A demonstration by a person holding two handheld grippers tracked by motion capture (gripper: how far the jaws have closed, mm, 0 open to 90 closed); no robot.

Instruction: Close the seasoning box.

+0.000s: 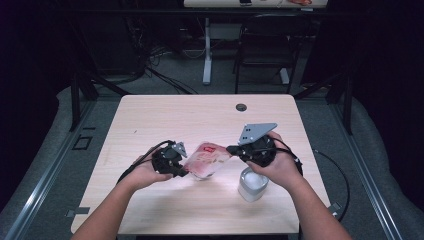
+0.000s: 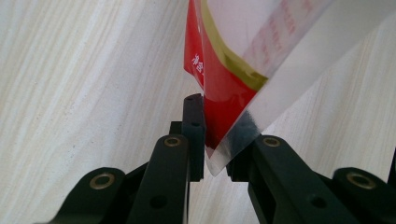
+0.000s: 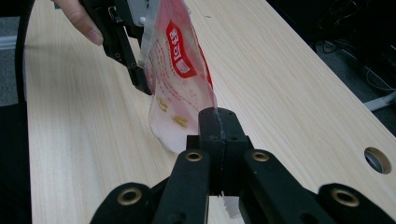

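Note:
A clear plastic pouch (image 1: 207,159) with a red label and pale contents hangs above the table between both grippers. My left gripper (image 1: 181,172) is shut on its left edge; in the left gripper view the jaws pinch the pouch (image 2: 224,93) at its red and clear corner, gripper (image 2: 215,158). My right gripper (image 1: 231,149) is shut on the pouch's right edge; in the right gripper view the pouch (image 3: 177,88) rises from the closed jaws, gripper (image 3: 218,122), and the left gripper (image 3: 140,84) holds its far side.
A small clear container (image 1: 252,184) with white contents stands on the light wooden table (image 1: 165,120) under my right hand. A cable hole (image 1: 241,107) sits near the table's far edge. A chair (image 1: 265,45) and desk leg stand beyond the table.

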